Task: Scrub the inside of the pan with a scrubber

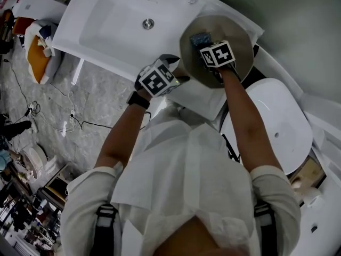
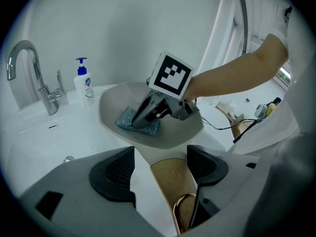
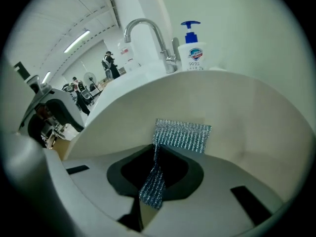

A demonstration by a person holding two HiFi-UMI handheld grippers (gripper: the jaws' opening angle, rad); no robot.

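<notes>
Although the head view looks straight down on the pan (image 1: 241, 40), the right gripper's marker cube covers its fingers there, and the left gripper covers nearly all of the handle. The gripper views fill in both.

The right gripper (image 3: 154, 179) has its fingers pressed together on a narrow fold of the scrubber (image 3: 182, 135), a glittery blue-silver mesh pad. The rest of the pad spreads flat as a rectangle against the pan's inner surface. Its pinched strip runs down out of sight between the dark pads.

The pan is a shallow round bowl, matte cream inside and smooth. It sits on the front right corner of the white sink (image 1: 101, 25), beside the chrome faucet (image 2: 29, 63) and a soap bottle (image 2: 84, 85).

Its handle (image 2: 170, 181) is pale wood with a metal loop (image 2: 181, 206) at the near end. It runs from the rim straight back toward the person, along the line of the left gripper (image 2: 160, 154). That gripper's fingers stand spread with the handle between them. The handle lies against the right-hand finger, and white shows in a gap beside the left-hand one. The handle's end is cut off at the bottom of that view, partly behind the right-hand finger.
</notes>
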